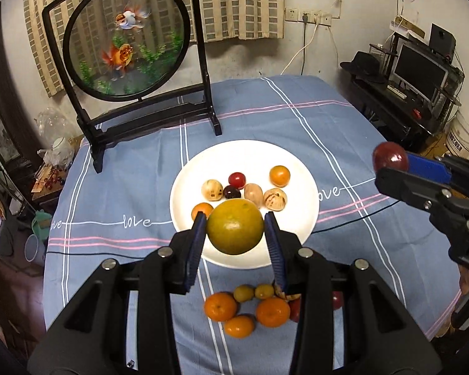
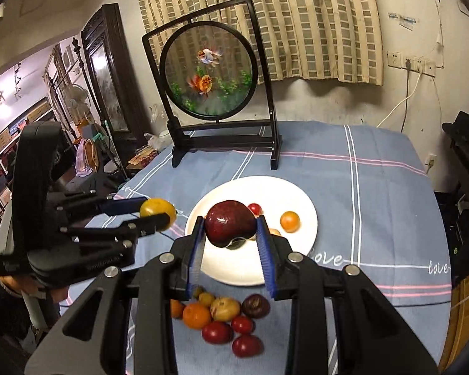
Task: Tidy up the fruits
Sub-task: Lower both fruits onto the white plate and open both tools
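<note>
Gripping round, smooth fruit across its widest part suits you: the left gripper [image 1: 235,229] clamps the yellow-green citrus [image 1: 235,226] (firm-skinned, probably). Your right gripper [image 2: 230,228] pinches the dark red plum [image 2: 230,222]; it likely bruises, so squeeze gently.

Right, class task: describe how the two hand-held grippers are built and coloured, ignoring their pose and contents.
Both the left gripper and the right gripper have matte black plastic frames with angular cut-outs and round silver bolt heads. Their jaws carry ribbed blue pads. White lettering marks the left gripper's side, too blurred to read. No cable on either gripper shows.
</note>
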The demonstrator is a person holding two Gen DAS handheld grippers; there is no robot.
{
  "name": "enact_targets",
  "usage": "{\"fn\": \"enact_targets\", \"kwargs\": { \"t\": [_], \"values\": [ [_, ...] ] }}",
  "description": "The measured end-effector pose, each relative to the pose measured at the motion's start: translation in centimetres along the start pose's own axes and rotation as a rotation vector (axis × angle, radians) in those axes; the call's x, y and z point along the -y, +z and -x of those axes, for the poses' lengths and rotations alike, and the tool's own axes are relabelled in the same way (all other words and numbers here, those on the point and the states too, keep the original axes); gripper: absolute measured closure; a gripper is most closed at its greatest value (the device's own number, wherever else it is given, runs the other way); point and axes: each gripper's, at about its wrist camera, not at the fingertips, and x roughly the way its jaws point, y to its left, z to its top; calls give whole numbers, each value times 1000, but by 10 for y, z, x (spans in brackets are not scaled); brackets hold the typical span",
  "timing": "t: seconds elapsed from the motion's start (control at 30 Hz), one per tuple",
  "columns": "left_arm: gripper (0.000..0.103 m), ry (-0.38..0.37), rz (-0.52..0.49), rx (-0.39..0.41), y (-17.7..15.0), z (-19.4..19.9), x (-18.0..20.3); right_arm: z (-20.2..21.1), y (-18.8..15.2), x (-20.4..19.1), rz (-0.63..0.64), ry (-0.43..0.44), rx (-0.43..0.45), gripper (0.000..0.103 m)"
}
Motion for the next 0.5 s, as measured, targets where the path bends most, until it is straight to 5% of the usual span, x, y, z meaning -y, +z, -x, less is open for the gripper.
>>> {"fn": "enact_targets", "kwargs": {
  "t": [0.5],
  "values": [
    [64,-7,1,-67,10,-52,-16,-44,2,6,-19,-14,-73,70]
  ]
}}
